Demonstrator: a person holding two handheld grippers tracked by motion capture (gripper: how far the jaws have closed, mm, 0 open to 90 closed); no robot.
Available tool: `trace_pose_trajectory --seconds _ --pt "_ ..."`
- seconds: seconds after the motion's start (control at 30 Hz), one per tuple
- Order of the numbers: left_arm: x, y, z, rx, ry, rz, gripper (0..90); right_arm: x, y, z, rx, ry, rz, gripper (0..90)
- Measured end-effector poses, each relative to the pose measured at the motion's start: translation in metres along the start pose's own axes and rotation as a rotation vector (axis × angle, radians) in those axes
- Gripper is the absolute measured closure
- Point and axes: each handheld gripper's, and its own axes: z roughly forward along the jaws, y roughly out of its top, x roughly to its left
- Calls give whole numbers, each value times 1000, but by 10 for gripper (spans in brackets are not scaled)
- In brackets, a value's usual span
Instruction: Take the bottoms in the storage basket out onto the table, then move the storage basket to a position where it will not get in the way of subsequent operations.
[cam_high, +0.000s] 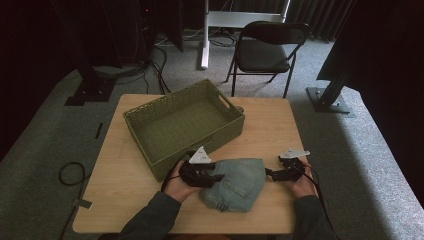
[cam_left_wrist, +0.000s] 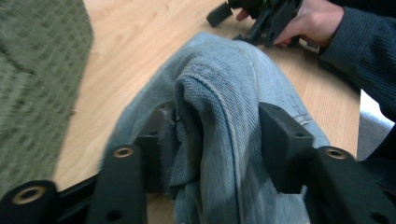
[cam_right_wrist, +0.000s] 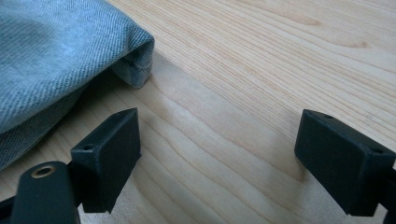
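- At the far left of the high view we see a green woven basket (cam_high: 182, 122) standing empty on the wooden tabletop (cam_high: 270, 125), its near corner just beside our left hand.
- Our left gripper (cam_high: 202, 175) sits low at the left edge of a folded pair of blue jeans (cam_high: 235, 184). In the left gripper view a raised fold of the denim (cam_left_wrist: 219, 121) stands between the 2 black jaws; the jaws are spread fairly wide, with a gap showing at the right one, so they straddle the cloth and do not squeeze it.
- The jeans lie bunched on the near middle of the tabletop, between our 2 hands and just in front of the basket.
- Our right gripper (cam_high: 280, 174) rests just beside the right edge of the jeans. In the right gripper view its jaws stand wide apart over bare wood, holding nothing, with a hem corner (cam_right_wrist: 137, 60) lying ahead and to the left of them.
- We judge the step in hand to be taking hold of the jeans. Next, the left jaws need to close firmly on the fold, and the right gripper needs to slide toward the hem and pinch it.
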Motion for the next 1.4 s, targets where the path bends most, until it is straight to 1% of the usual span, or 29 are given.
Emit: trace_pose_trajectory --seconds 0.03,0.07,0.1,0.13,0.17,0.23,0.27,0.33,0.4,0.47,0.63,0.8,0.87,0.9,1.0,1.03,1.07,1.1,1.13,1.17,1.2,1.23,1.33,1.37,1.4 --pt "0 0 -4 -8 7 1 481 0 0 0 0 0 0 140" --pt "0 0 -4 -8 7 1 472 0 0 0 0 -1 1 140" --pt "2 0 -14 -22 25 3 472 0 0 0 1 -2 2 140" --pt "2 0 -14 -22 25 3 465 0 0 0 1 -2 2 140" --pt "4 0 -20 -31 35 -2 465 -1 0 0 1 -4 4 141" --pt "8 -1 -29 -47 56 -16 461 -2 1 0 -9 -17 14 212" --pt "10 -3 -33 -50 69 -22 461 -4 1 0 -15 -21 18 231" --pt "14 -6 -41 -57 91 -34 462 -6 1 0 -17 -28 28 234" --pt "17 -9 -47 -57 113 -41 463 -6 2 1 -17 -28 27 235" --pt "19 -13 -52 -55 142 -44 464 -7 2 1 -16 -30 32 238" --pt "24 -22 -64 -45 199 -52 463 -8 3 2 -17 -33 33 238" --pt "30 -32 -72 -46 225 -76 463 -8 3 2 -17 -34 33 238" --pt "32 -35 -76 -47 254 -79 463 -7 4 3 -15 -43 39 247" --pt "34 -37 -80 -58 272 -88 463 -7 5 3 -11 -47 45 264" --pt "37 -43 -87 -73 298 -113 461 -8 8 1 2 -76 49 282" --pt "37 -43 -87 -73 298 -113 456 -8 8 1 2 -76 49 282" --pt "39 -47 -91 -71 309 -122 456 -8 9 0 -5 -78 55 283" --pt "40 -48 -92 -67 316 -124 454 -9 12 -3 -21 -77 66 283" --pt "40 -50 -94 -61 325 -127 453 -9 13 -4 -28 -71 67 283" --pt "40 -50 -94 -61 325 -127 452 -9 13 -4 -28 -71 67 283" --pt "41 -54 -97 -69 326 -135 452 -9 15 -5 -35 -70 69 283" --pt "41 -55 -98 -65 333 -134 456 -10 20 -8 -44 -65 68 283" --pt "38 -56 -102 -64 366 -131 446 -10 26 -8 -51 -57 60 284" --pt "38 -56 -102 -64 366 -131 446 -10 26 -8 -51 -57 60 284" --pt "37 -58 -106 -66 384 -133 446 -9 28 -8 -51 -60 52 283"
